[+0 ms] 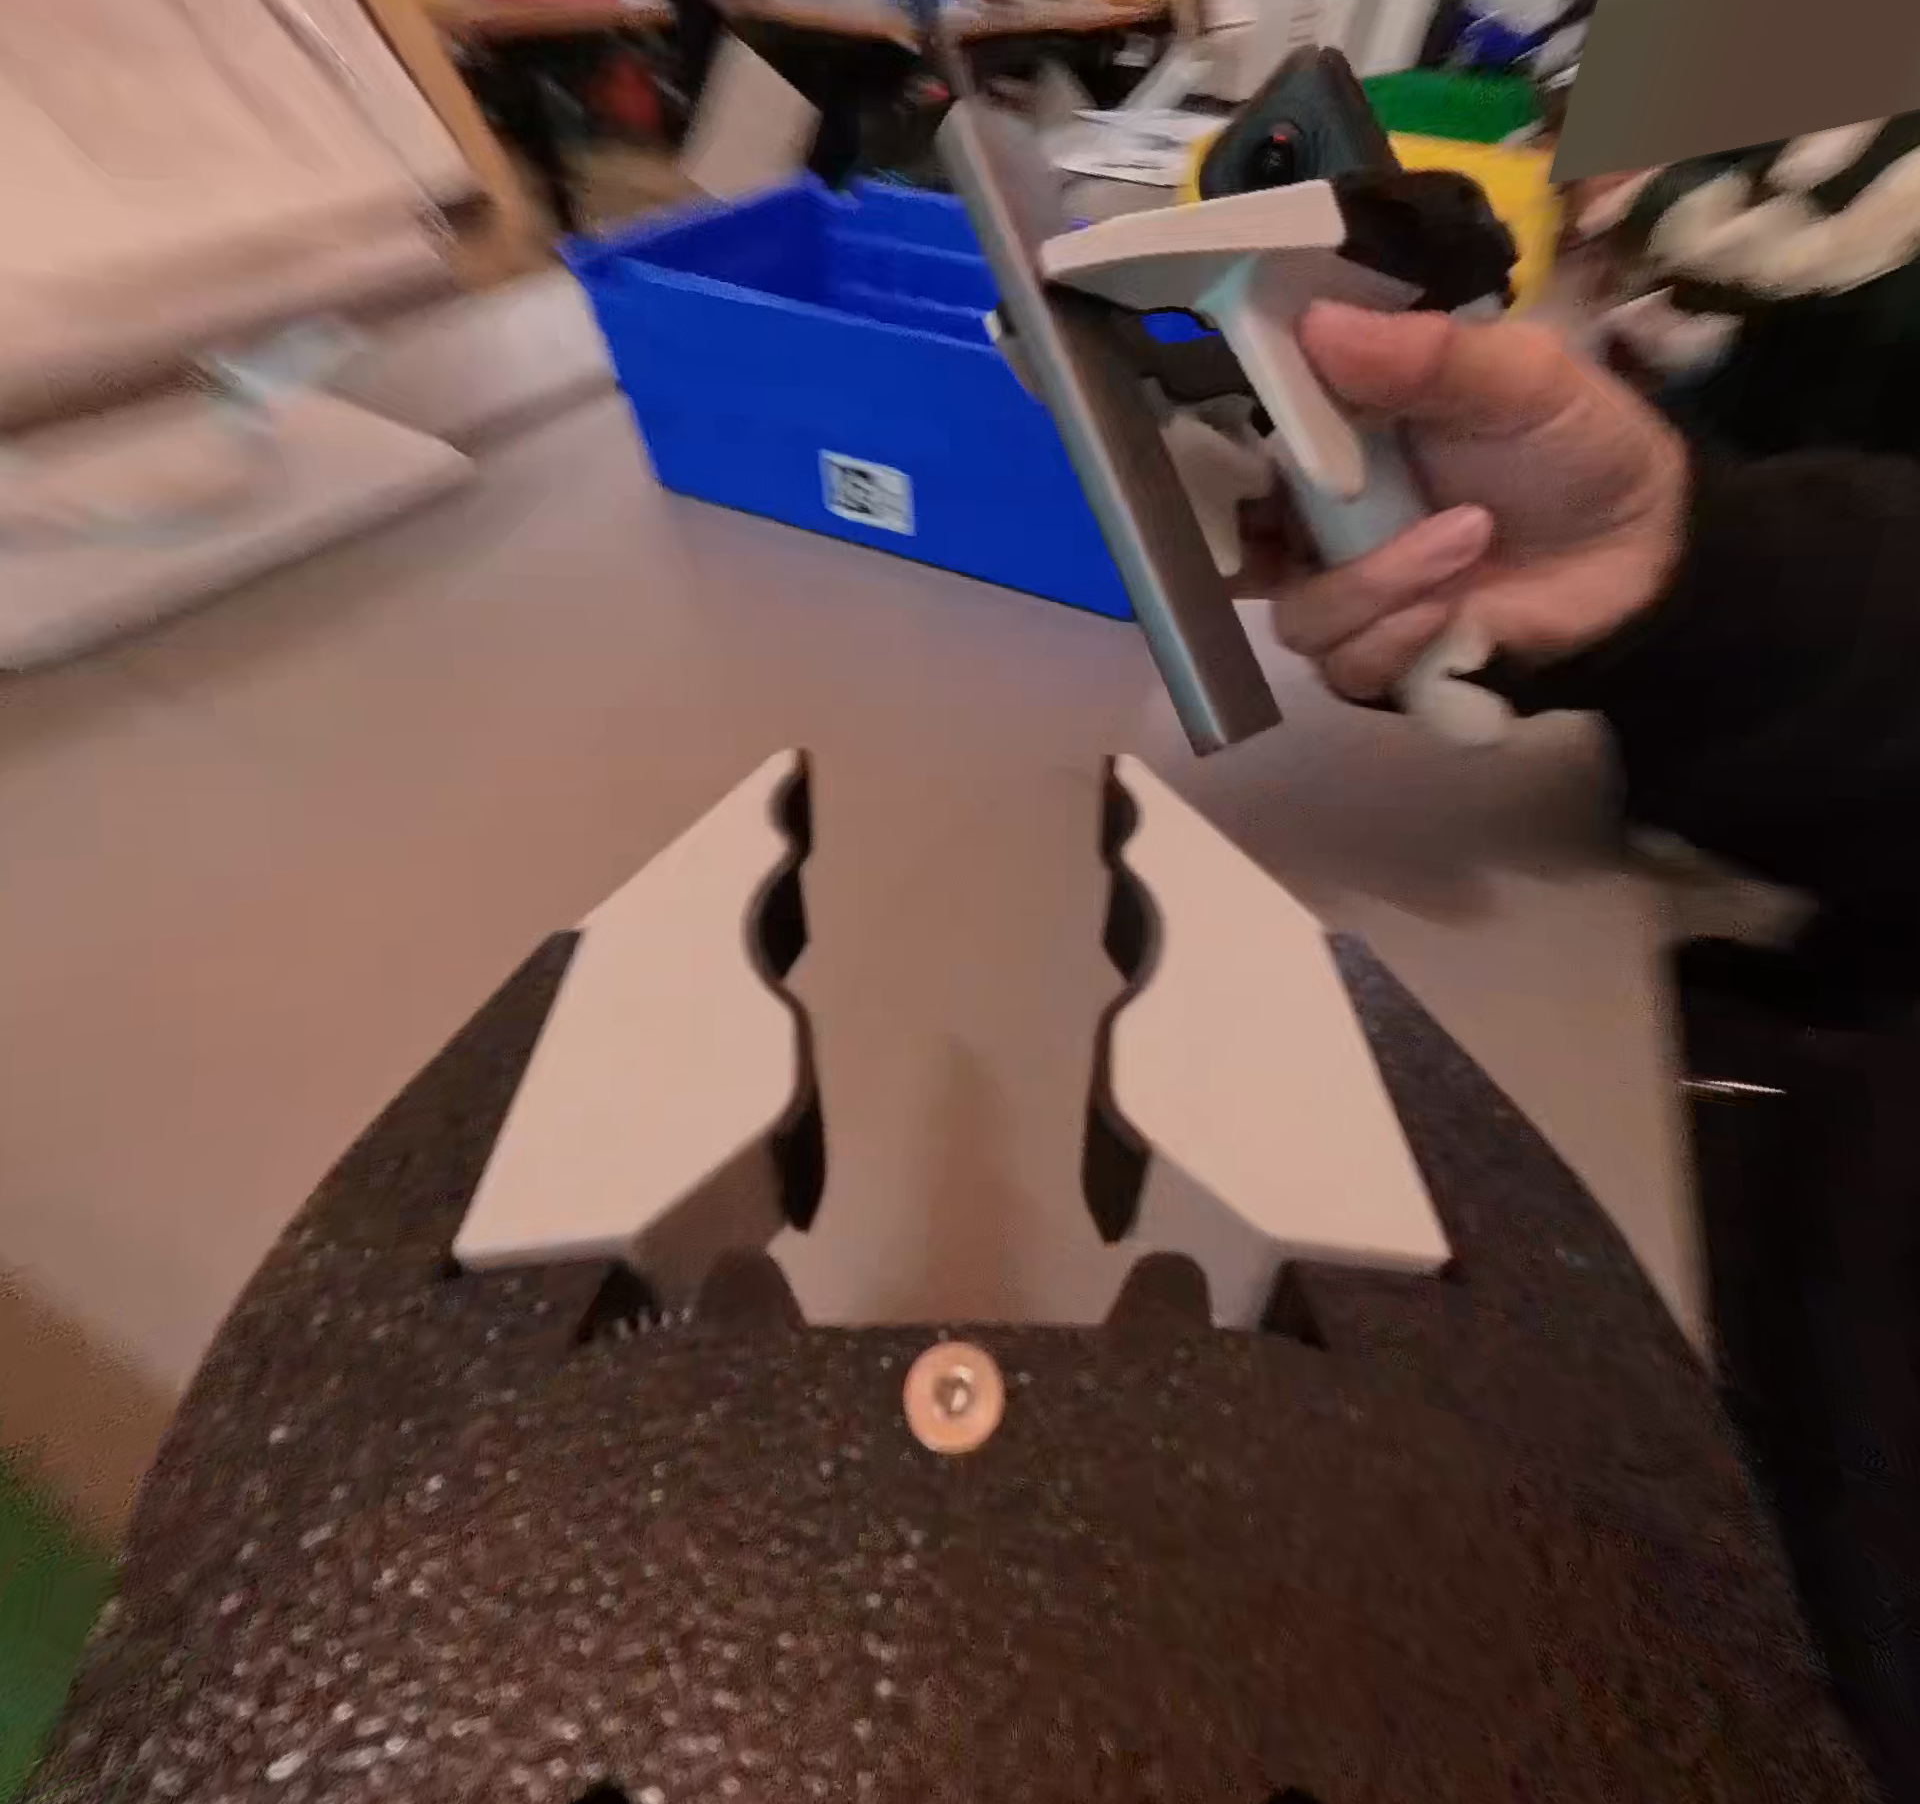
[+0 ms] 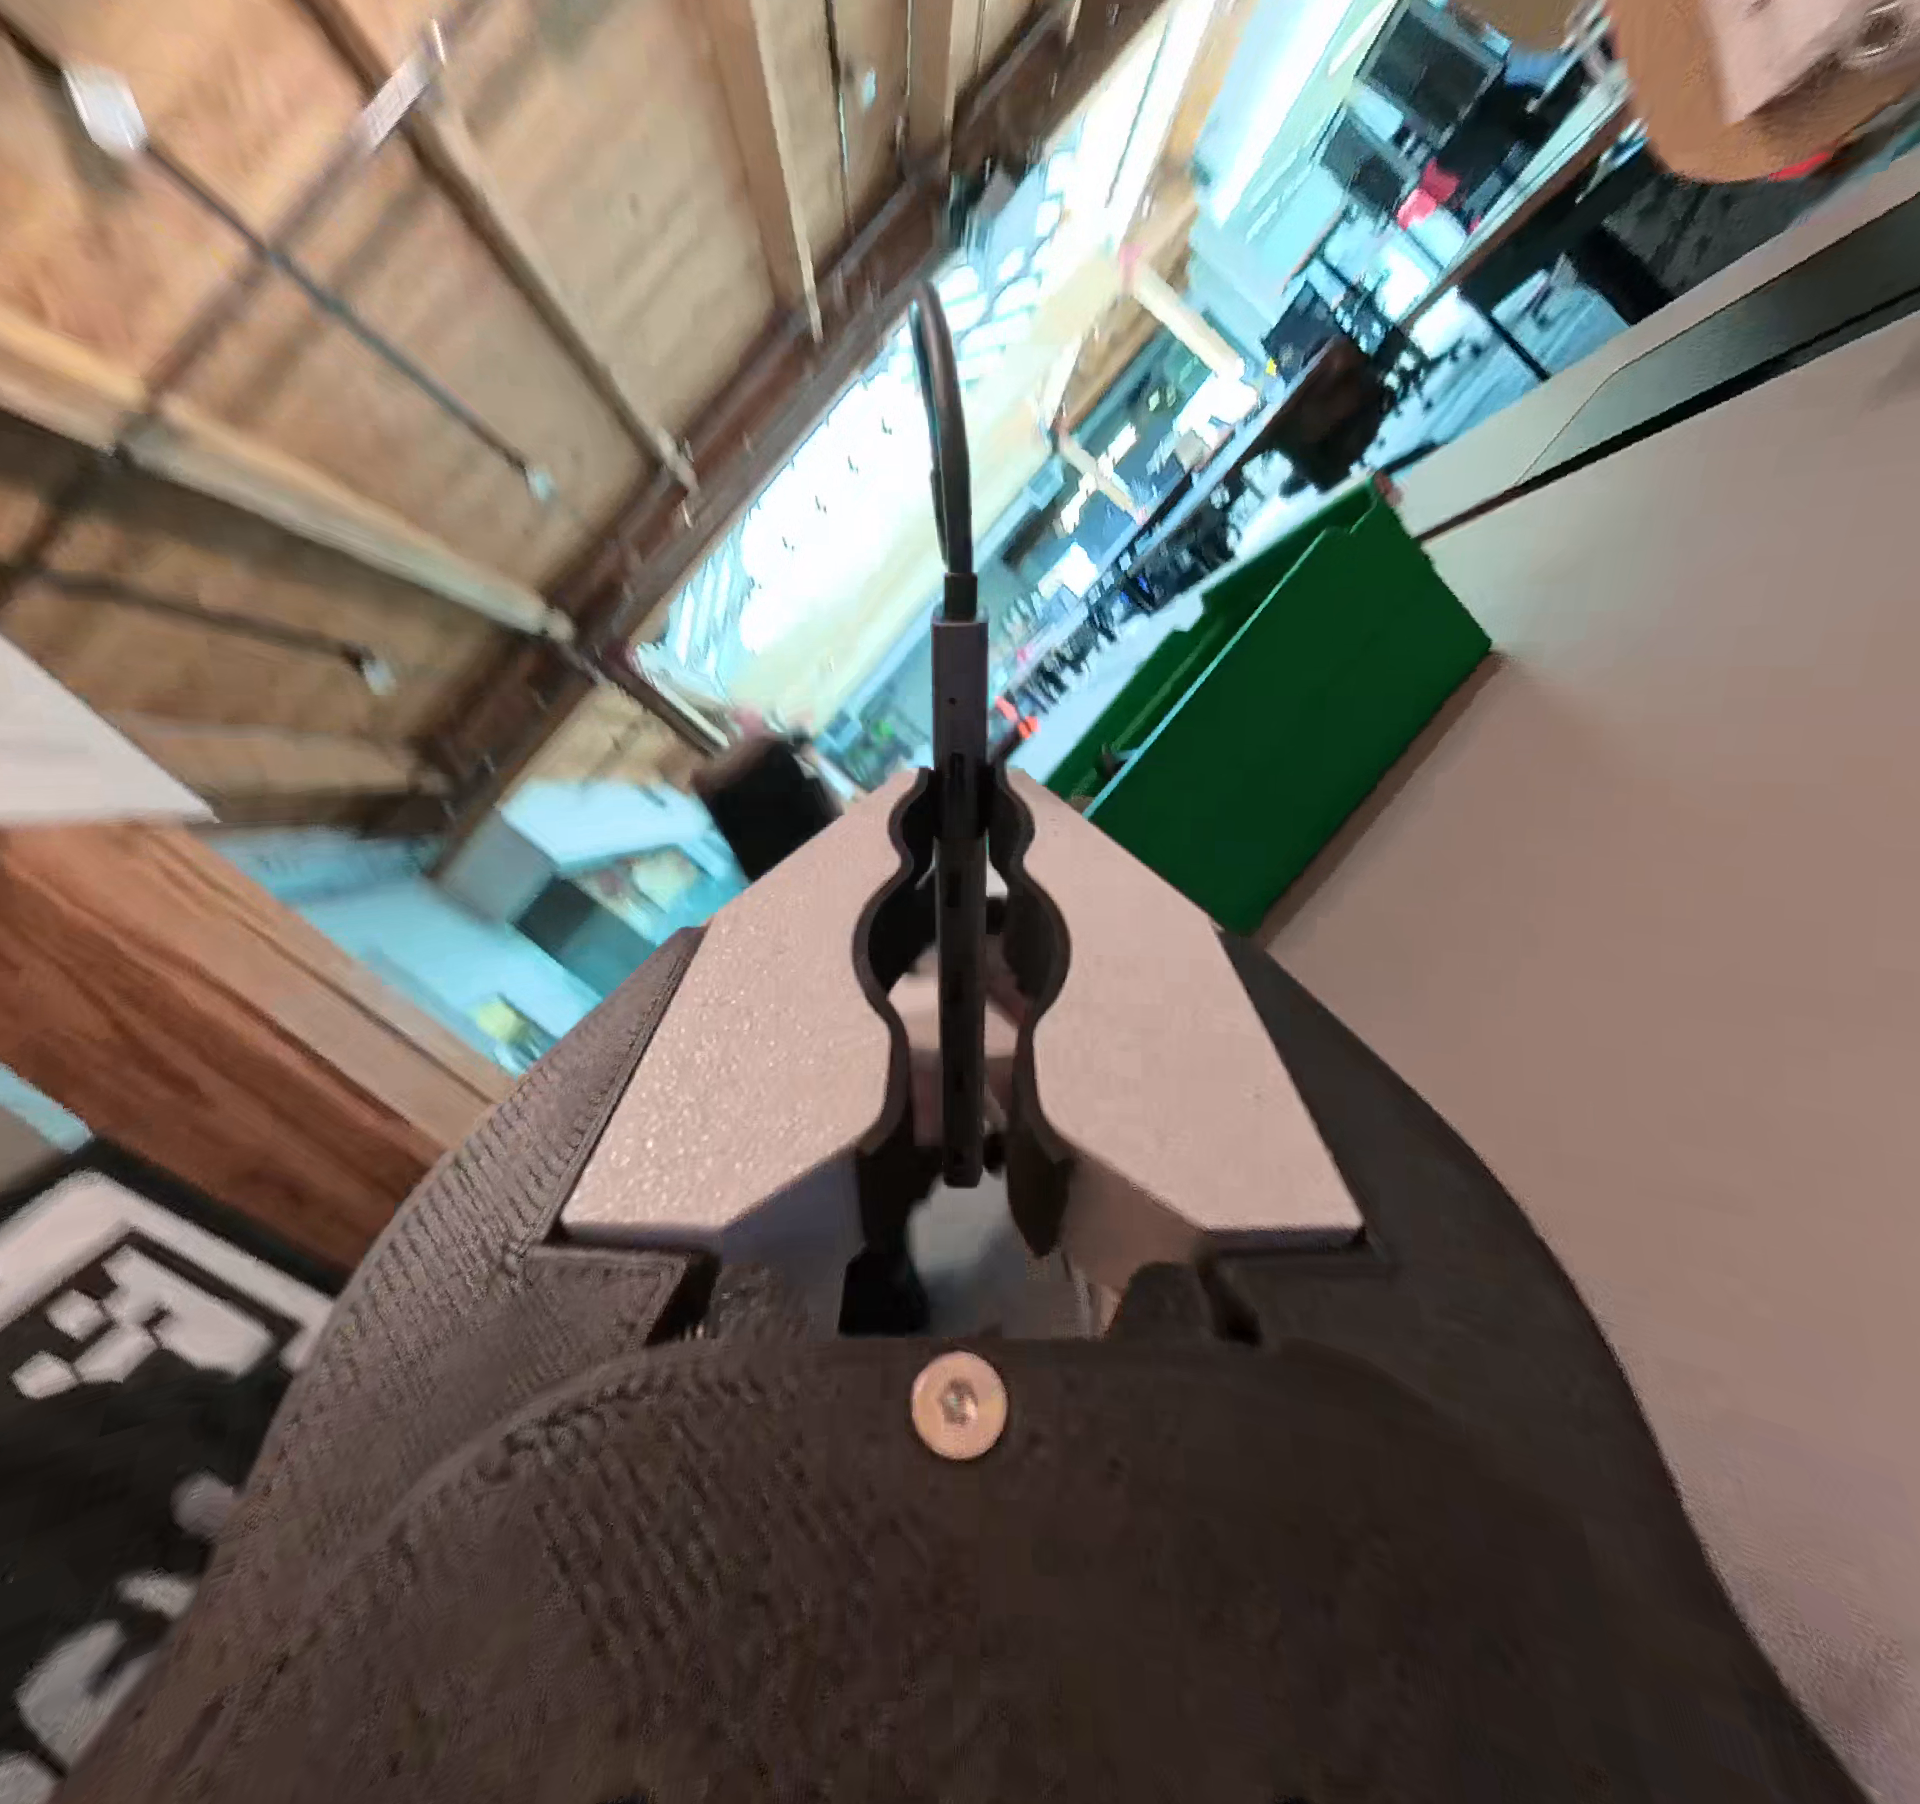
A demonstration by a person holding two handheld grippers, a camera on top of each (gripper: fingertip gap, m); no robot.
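My left gripper (image 1: pixel 961 923) gapes empty above the worktop (image 1: pixel 416 819); my right gripper (image 2: pixel 961 881) clamps a thin grey slab (image 2: pixel 956 705) edge-on, cable trailing, near the blue bin (image 1: pixel 831 383).

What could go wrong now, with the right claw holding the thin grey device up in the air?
1. The right claw pinches the flat grey device only by its thin edges, so it may slip or twist.
2. Its cable hangs loose and might snag.
3. The left claw is open close by and could bump it.

Blue bin (image 1: pixel 831 383), green bin (image 2: pixel 1288 715), grey flat device (image 2: pixel 956 923), beige tabletop (image 1: pixel 520 819).
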